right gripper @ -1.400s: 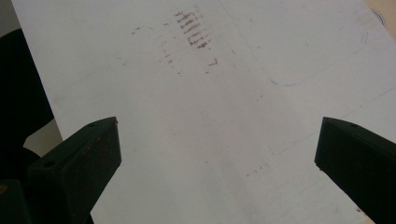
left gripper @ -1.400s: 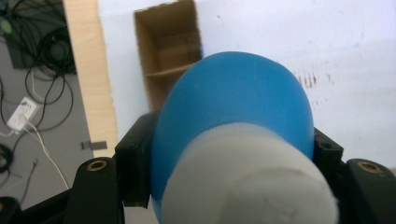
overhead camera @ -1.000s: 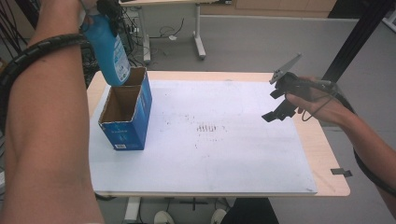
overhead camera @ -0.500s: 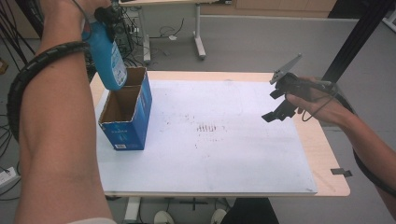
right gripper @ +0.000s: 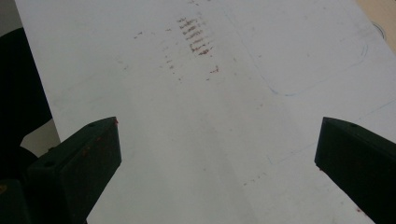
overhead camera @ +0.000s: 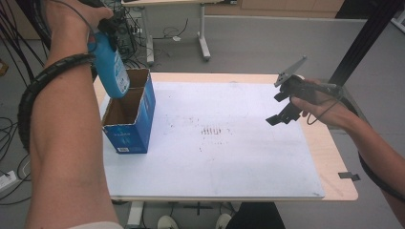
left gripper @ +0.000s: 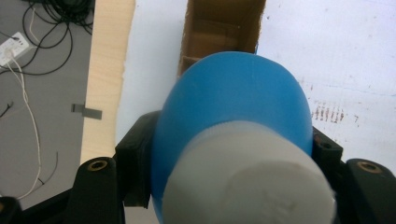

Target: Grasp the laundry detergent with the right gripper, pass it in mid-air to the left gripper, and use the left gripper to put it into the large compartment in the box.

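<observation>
Left claw [overhead camera: 106, 29] is clamping my blue bottle [overhead camera: 111, 69] above the carton [overhead camera: 130, 114] near the tabletop's left edge; right claw [overhead camera: 282, 106] is idling wide. Misaligned lowering risks catching the rim.

Looks like a lab or test room: grey floor [overhead camera: 267, 43], tangled black cables [overhead camera: 9, 71] and a power strip [overhead camera: 5, 168] at the left, wheeled desk legs [overhead camera: 203, 43] behind, scuffed white sheet [overhead camera: 229, 143] taped over the wooden worktop [overhead camera: 334, 157].

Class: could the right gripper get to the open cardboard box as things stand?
Probably yes. The right gripper hangs open and unloaded over bare white sheet, with nothing between it and the box.
</observation>
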{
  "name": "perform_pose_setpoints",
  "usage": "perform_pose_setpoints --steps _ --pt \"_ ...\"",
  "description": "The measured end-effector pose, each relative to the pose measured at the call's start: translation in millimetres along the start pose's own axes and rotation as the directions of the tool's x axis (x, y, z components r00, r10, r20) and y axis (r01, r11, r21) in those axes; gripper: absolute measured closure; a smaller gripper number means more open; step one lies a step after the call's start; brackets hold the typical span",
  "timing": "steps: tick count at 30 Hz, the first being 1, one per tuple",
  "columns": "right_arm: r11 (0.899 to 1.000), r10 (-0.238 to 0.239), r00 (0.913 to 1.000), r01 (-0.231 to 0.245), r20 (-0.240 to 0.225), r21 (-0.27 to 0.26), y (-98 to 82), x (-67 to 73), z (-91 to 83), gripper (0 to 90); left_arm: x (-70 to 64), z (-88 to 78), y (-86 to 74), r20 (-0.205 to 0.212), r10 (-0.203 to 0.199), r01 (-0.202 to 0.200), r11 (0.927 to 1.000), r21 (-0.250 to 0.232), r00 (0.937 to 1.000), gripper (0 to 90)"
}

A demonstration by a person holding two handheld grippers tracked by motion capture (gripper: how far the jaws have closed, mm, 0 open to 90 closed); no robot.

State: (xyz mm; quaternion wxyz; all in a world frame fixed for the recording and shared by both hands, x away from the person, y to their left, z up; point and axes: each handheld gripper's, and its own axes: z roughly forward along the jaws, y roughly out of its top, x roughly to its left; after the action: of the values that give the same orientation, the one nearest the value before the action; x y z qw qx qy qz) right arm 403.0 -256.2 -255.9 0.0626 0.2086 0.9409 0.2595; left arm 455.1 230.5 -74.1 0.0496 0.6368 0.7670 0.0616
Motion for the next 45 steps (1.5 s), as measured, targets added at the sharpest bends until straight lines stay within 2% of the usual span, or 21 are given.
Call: perform_pose_setpoints --steps 11,13,14,15,17,21,32,35,38,45 --pt "1.0 -0.012 0.9999 0.012 0.007 0.001 1.7 0.3 1.6 0.3 4.4 33.5 -1.8 0.015 0.002 -0.003 0.9997 0.026 0.9999 35.6" --pt "1.0 -0.013 0.9999 0.013 0.008 -0.001 2.4 0.5 1.9 0.3 5.5 45.5 -3.4 0.017 0.0 -0.001 0.9993 0.038 0.9999 35.6" --pt "1.0 -0.009 0.9999 0.009 0.006 -0.002 2.7 0.9 2.3 0.3 5.5 45.5 -3.4 0.017 0.0 -0.001 0.9993 0.038 0.9999 35.7" --pt "1.0 -0.01 0.9999 0.01 0.005 0.0 2.9 1.1 2.8 0.3 5.2 55.0 -4.8 0.009 0.006 -0.006 0.9988 0.048 0.9999 35.6" --pt "1.0 -0.013 0.9999 0.013 0.006 0.0 3.1 1.4 3.6 0.3 5.2 58.2 -5.2 0.005 0.009 -0.009 0.9987 0.051 0.9999 35.6" --pt "1.0 -0.013 0.9999 0.013 0.004 0.0 4.2 2.4 6.2 0.3 7.7 77.4 -8.3 0.001 0.011 -0.011 0.9978 0.065 0.9999 35.6" --pt "1.0 -0.017 0.9998 0.017 0.006 0.005 8.1 3.4 9.7 0.3 7.1 110.9 -14.4 0.008 0.028 -0.028 0.9965 0.078 0.9996 35.7" --pt "1.0 -0.02 0.9998 0.02 0.008 0.011 8.4 4.1 11.4 0.3 4.8 127.2 -17.4 0.001 0.037 -0.037 0.9966 0.073 0.9993 35.7" --pt "1.0 -0.022 0.9997 0.022 0.007 0.011 8.3 4.3 12.5 0.3 4.5 133.0 -18.5 0.001 0.031 -0.031 0.9971 0.07 0.9995 35.7" --pt "1.0 -0.021 0.9998 0.021 0.007 0.013 7.9 4.2 15.5 0.3 1.6 153.6 -22.2 0.0 0.044 -0.044 0.9964 0.073 0.999 35.7"
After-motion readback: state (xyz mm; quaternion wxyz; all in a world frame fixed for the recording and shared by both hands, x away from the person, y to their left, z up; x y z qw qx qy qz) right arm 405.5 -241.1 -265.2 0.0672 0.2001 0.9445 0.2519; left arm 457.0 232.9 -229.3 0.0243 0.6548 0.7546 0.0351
